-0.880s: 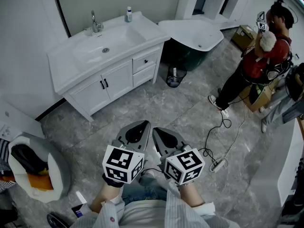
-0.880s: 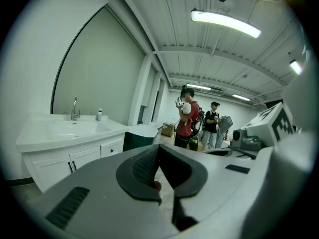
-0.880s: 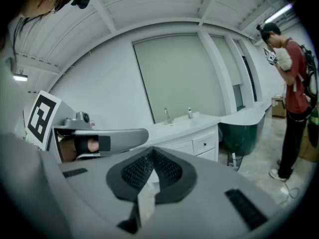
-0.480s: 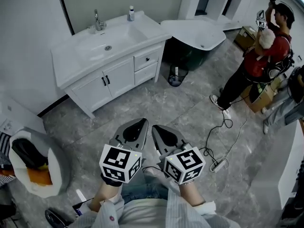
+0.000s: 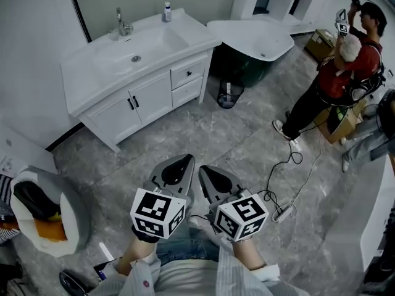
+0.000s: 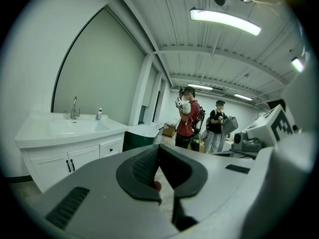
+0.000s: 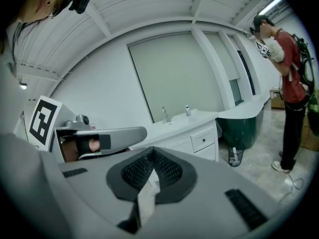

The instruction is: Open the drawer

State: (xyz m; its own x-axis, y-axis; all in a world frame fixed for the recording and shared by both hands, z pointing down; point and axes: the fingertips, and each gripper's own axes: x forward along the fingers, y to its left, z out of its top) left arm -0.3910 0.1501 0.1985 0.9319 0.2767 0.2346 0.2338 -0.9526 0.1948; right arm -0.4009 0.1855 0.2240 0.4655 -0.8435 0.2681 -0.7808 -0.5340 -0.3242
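Note:
A white vanity [image 5: 117,113] with a sink stands at the far left wall. On its right side are two shut drawers with dark knobs, the upper drawer [image 5: 187,74] over the lower drawer [image 5: 186,93]. The upper drawer [image 7: 203,141] also shows small in the right gripper view, and the drawers [image 6: 112,147] in the left gripper view. My left gripper [image 5: 178,170] and right gripper [image 5: 213,179] hover side by side over the grey floor, far from the vanity. Each has its jaws pressed together with nothing between them, as both gripper views show: left gripper [image 6: 158,151], right gripper [image 7: 152,154].
A white-topped dark green tub [image 5: 253,42] stands right of the vanity, with a wire bin [image 5: 228,94] on the floor between them. A person in red [image 5: 333,82] stands at the right. A cable and power strip [image 5: 282,213] lie near my right gripper. A white basket [image 5: 43,221] sits left.
Both grippers have stayed shut in the same spot. The head view has shifted slightly, and the person in red has raised an arm.

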